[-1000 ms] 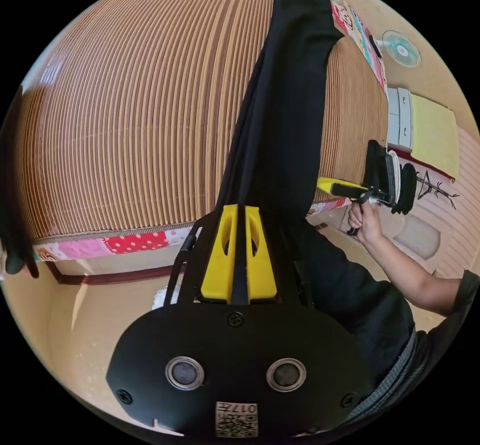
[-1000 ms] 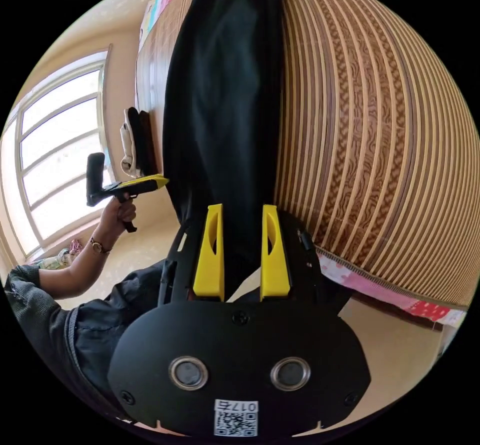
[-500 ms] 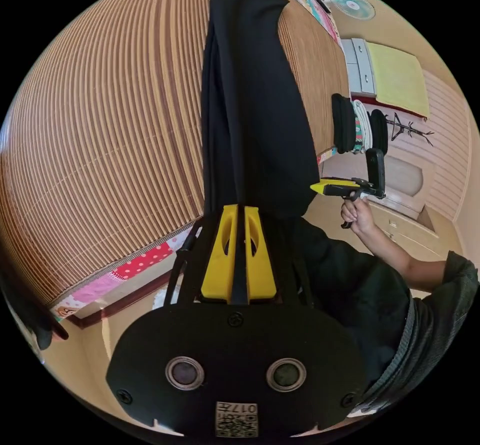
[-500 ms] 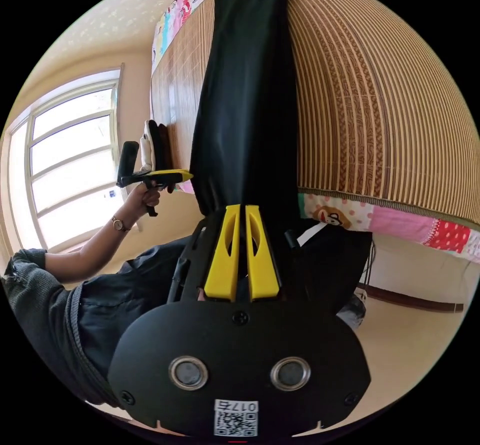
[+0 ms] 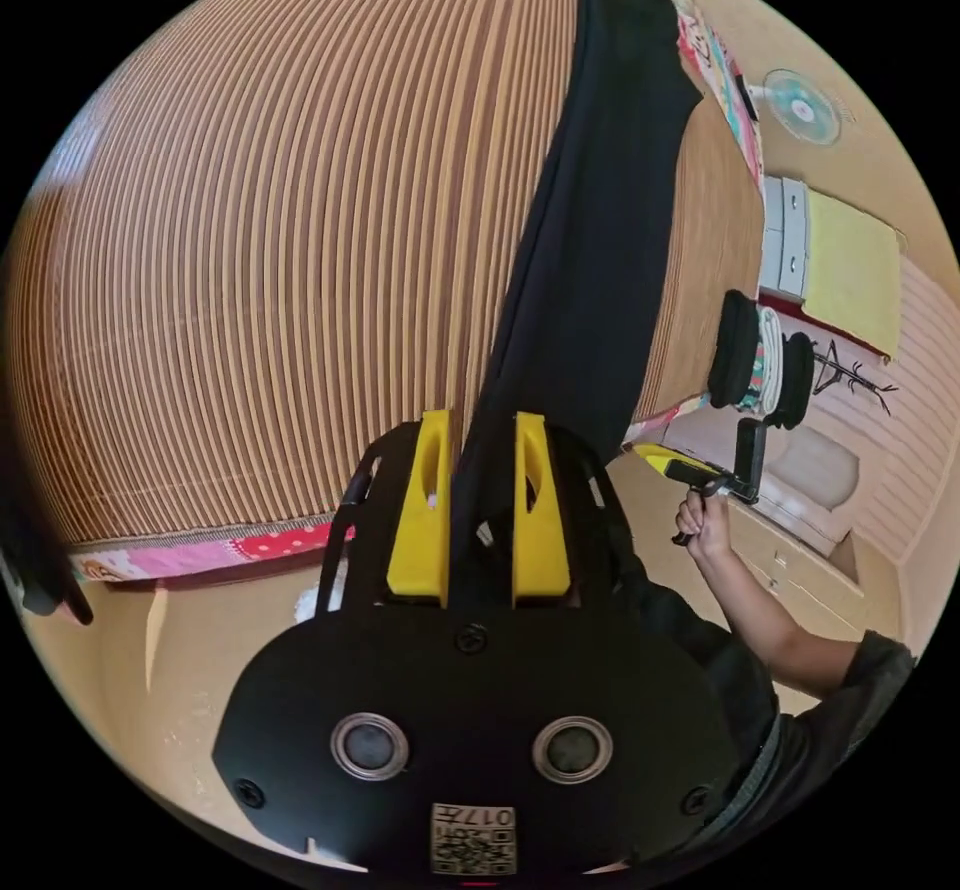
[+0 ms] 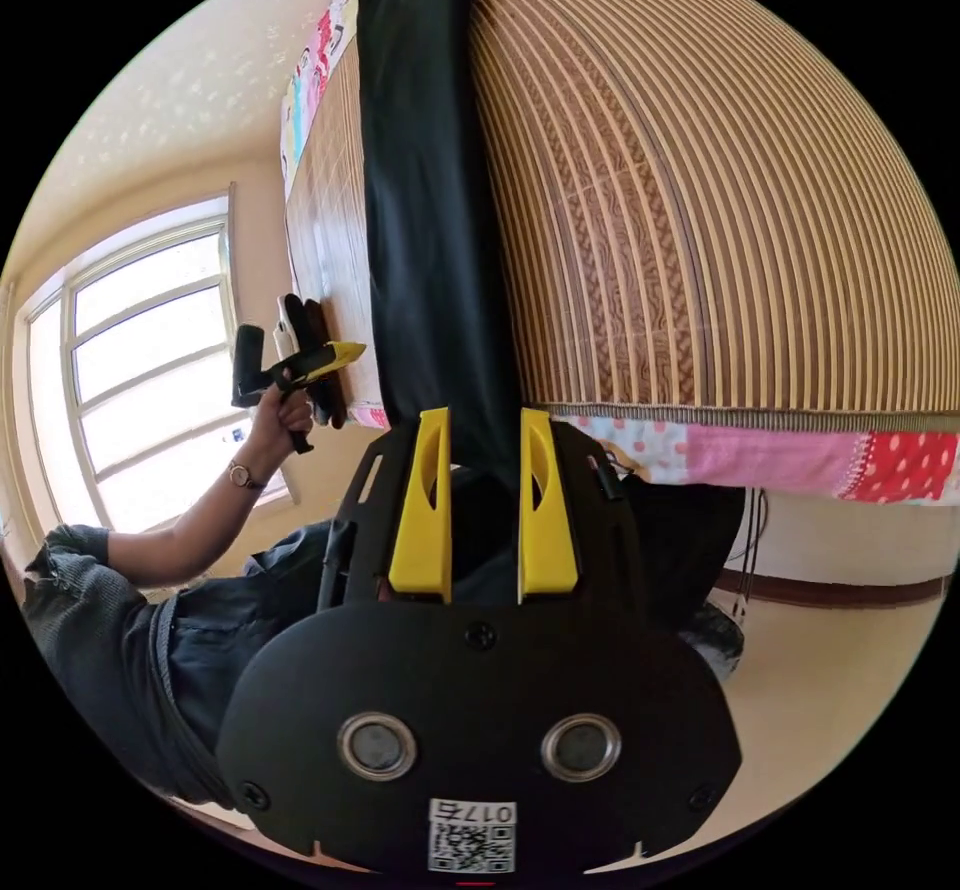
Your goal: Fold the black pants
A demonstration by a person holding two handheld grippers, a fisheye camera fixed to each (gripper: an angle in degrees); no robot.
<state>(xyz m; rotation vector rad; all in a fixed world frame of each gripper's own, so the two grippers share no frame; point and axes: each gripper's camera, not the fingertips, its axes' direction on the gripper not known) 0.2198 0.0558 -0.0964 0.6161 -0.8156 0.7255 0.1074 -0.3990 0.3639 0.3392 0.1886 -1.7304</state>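
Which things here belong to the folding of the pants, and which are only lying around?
For the job:
- black pants, stretched along the striped mat
- left gripper, open
- right gripper, open

Just lying about:
- stack of folded clothes
- fan
- coat rack
- window

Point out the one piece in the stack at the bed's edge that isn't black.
The middle piece: white with a coloured pattern, sandwiched between two black pieces, standing on edge at the woven mat's border, beyond the black pants.
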